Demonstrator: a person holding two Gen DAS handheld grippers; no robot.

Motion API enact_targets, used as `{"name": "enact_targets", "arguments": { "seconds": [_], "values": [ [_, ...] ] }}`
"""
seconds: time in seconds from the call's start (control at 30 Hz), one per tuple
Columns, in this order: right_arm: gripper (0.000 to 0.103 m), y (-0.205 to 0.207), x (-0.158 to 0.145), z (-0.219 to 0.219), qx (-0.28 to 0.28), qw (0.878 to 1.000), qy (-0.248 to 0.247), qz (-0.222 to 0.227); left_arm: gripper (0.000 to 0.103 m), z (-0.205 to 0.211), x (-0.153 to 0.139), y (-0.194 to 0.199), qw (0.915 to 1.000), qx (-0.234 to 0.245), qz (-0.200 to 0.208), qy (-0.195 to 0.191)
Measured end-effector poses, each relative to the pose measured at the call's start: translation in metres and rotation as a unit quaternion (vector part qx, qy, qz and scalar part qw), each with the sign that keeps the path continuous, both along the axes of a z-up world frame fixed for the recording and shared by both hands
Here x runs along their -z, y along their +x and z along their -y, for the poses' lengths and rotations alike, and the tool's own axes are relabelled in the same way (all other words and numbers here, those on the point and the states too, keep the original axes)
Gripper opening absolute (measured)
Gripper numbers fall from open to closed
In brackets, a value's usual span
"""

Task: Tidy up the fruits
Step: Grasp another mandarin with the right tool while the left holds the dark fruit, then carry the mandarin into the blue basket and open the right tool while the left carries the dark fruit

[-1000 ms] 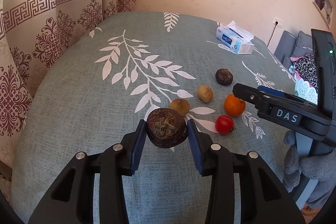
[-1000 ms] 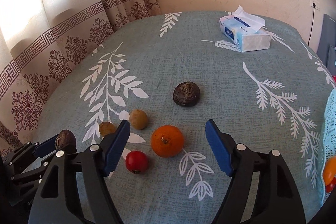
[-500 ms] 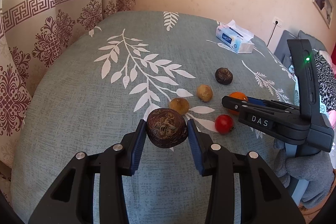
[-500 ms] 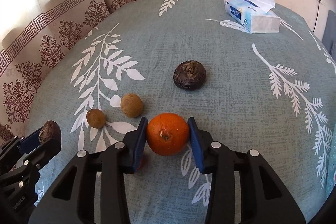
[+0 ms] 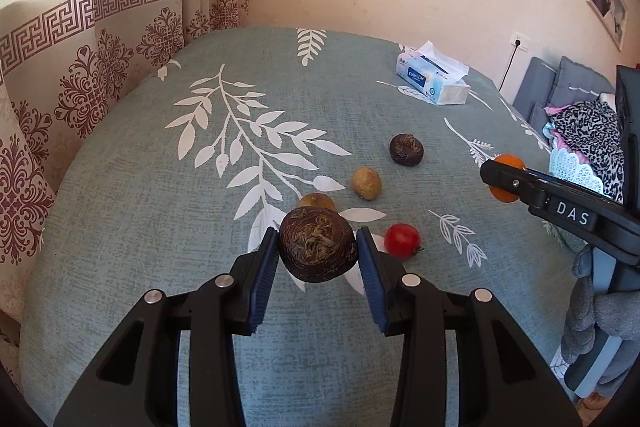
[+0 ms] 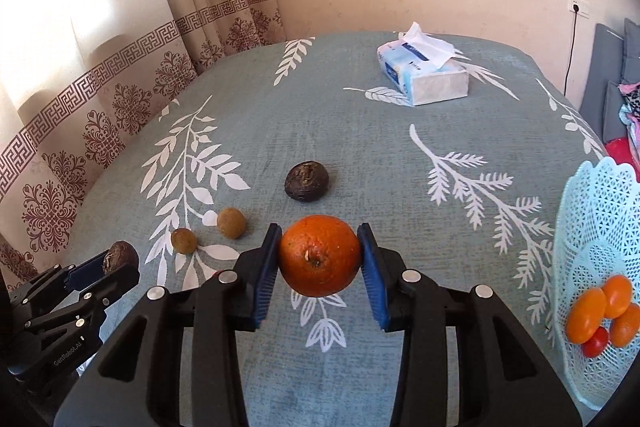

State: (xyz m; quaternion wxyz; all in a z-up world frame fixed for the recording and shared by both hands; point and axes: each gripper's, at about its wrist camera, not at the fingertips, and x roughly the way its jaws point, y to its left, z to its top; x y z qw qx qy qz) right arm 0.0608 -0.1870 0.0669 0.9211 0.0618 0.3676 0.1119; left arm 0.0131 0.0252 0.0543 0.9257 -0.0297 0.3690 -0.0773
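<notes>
My left gripper (image 5: 318, 253) is shut on a dark wrinkled fruit (image 5: 318, 245) held above the teal tablecloth (image 5: 160, 187). My right gripper (image 6: 320, 257) is shut on an orange (image 6: 319, 255), lifted off the cloth; it also shows in the left wrist view (image 5: 505, 167). On the cloth lie a second dark wrinkled fruit (image 6: 307, 181), two small brown fruits (image 6: 231, 223) (image 6: 183, 241) and a red tomato (image 5: 402, 240). A light blue lace basket (image 6: 576, 227) at the right holds oranges (image 6: 600, 307) and a tomato (image 6: 595, 343).
A tissue box (image 6: 424, 77) stands at the far side of the table. Patterned curtains (image 6: 120, 87) hang along the left. A grey sofa with clothes (image 5: 580, 115) is beyond the right edge.
My right gripper closed on the orange and lifted it up and to the right, toward the basket. My left gripper has kept hold of the dark fruit, nearly still.
</notes>
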Motion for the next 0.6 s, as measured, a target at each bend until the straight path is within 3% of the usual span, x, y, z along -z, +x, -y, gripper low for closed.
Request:
{"name": "enact_targets", "arguments": {
  "seconds": [0.6],
  "values": [
    [0.04, -0.051, -0.005, 0.14, 0.143, 0.99, 0.01, 0.014, 0.04, 0.063, -0.009, -0.002, 0.9981, 0.059, 0.006, 0.013]
  ]
}}
